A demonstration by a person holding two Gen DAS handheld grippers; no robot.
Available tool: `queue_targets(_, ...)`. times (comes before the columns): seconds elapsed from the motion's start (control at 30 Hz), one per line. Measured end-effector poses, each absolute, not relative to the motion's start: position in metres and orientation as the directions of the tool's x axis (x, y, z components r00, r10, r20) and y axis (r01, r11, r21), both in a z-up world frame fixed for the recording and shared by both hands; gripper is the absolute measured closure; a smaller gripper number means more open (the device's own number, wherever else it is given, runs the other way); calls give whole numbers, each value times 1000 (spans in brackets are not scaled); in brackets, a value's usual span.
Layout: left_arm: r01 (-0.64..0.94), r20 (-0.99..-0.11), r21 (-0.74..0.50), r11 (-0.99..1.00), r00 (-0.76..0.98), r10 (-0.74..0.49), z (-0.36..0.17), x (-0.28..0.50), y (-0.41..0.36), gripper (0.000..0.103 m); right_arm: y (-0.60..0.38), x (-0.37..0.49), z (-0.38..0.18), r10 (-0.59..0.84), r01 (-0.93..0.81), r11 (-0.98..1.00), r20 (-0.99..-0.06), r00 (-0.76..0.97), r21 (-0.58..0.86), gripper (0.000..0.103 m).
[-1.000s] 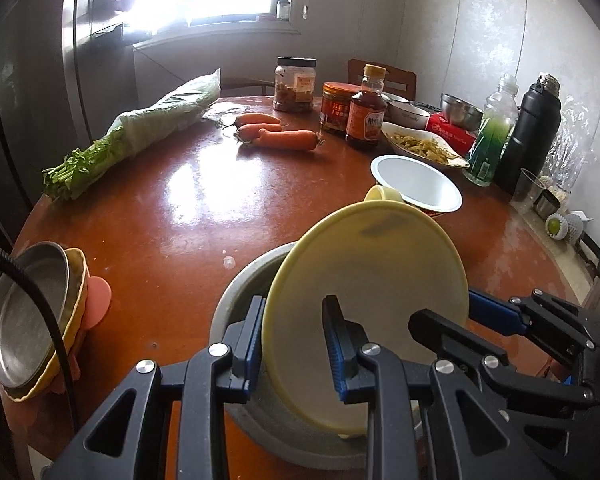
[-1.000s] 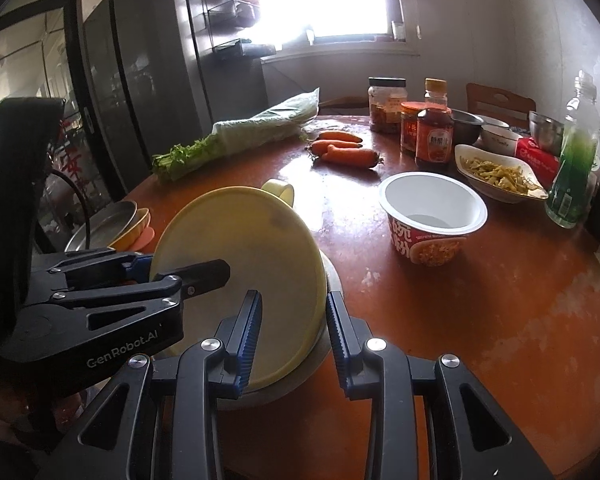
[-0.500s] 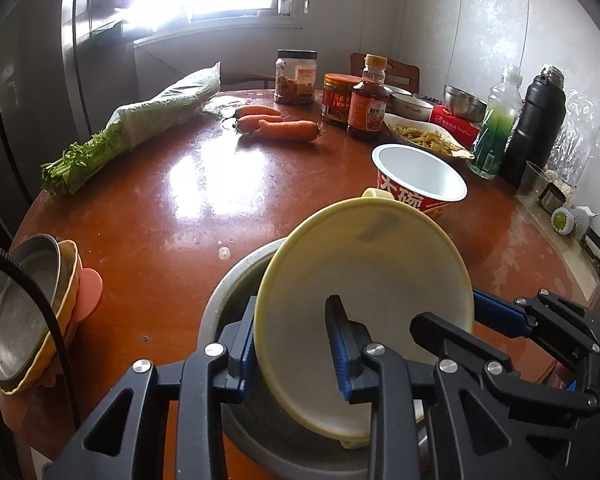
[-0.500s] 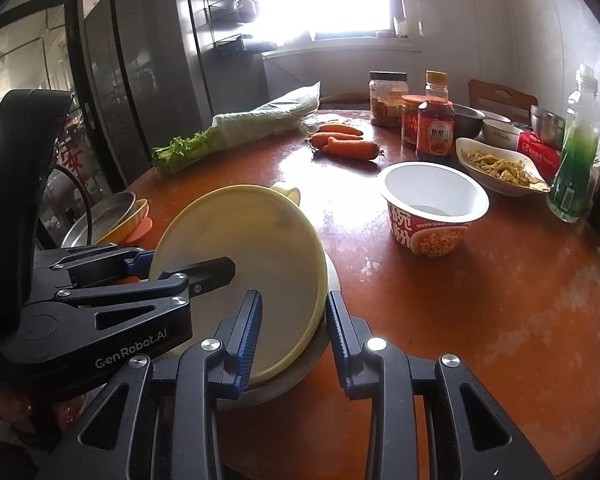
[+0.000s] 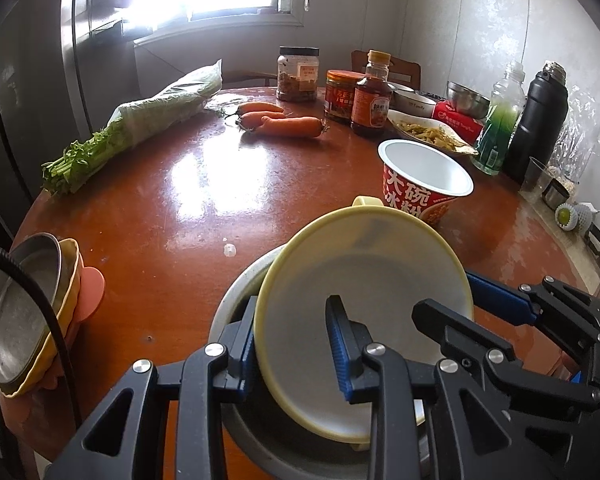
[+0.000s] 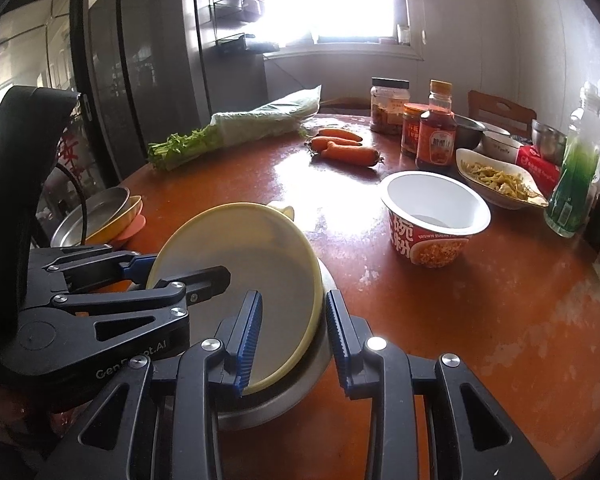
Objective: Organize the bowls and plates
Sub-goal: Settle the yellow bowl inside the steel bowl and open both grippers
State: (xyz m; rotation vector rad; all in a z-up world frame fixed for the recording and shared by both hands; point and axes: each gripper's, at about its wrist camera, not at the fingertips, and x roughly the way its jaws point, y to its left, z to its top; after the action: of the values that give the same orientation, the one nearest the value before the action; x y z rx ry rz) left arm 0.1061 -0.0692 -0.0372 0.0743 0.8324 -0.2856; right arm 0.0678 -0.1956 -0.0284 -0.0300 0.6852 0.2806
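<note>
Here, lower centre: left gripper (image 5: 294, 344) angled down, jaws pinching near rim of tilted yellow plate (image 5: 364, 280). Right gripper (image 6: 294, 334) also pitched down, clamping plate's opposite rim. Plate leans inside grey bowl (image 6: 300, 392) on round table (image 5: 172, 216). Left edge: stacked dishes (image 5: 24, 312). Farther, right of centre: red noodle cup (image 5: 424, 182); beyond, carrots (image 5: 284, 122).

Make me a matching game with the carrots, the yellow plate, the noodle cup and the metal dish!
Things:
1. carrots
2. yellow plate
3. noodle cup
4. metal dish

Places:
A. on top of the stacked dishes at the table's left edge
B. tilted in the grey bowl
C. beside the bagged greens
D. upright, behind the yellow plate

Pairs: 1-C, 2-B, 3-D, 4-A
</note>
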Motion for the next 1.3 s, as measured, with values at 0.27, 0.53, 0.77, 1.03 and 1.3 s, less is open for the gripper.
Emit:
queue_targets(0.27,280,-731,-47,959,645,-224,-35,104,-68,67,-195,69,-28,244,-260,963,-629,738,69,69)
queue_targets(0.53,286,-728,-58,956,644,-237,-34,103,-67,64,-200,71,-29,256,-260,962,-629,734,88,69)
queue_targets(0.77,283,-705,-68,957,665,-247,-26,96,-61,56,-203,72,-28,272,-259,959,-628,729,116,69)
queue_targets(1.03,255,-687,-69,964,689,-232,-22,98,-52,42,-204,74,-28,272,-248,960,-627,730,129,69)
queue_targets(1.3,275,-652,-63,959,716,-248,-11,96,-56,37,-208,77,-29,276,-236,960,-632,724,150,63)
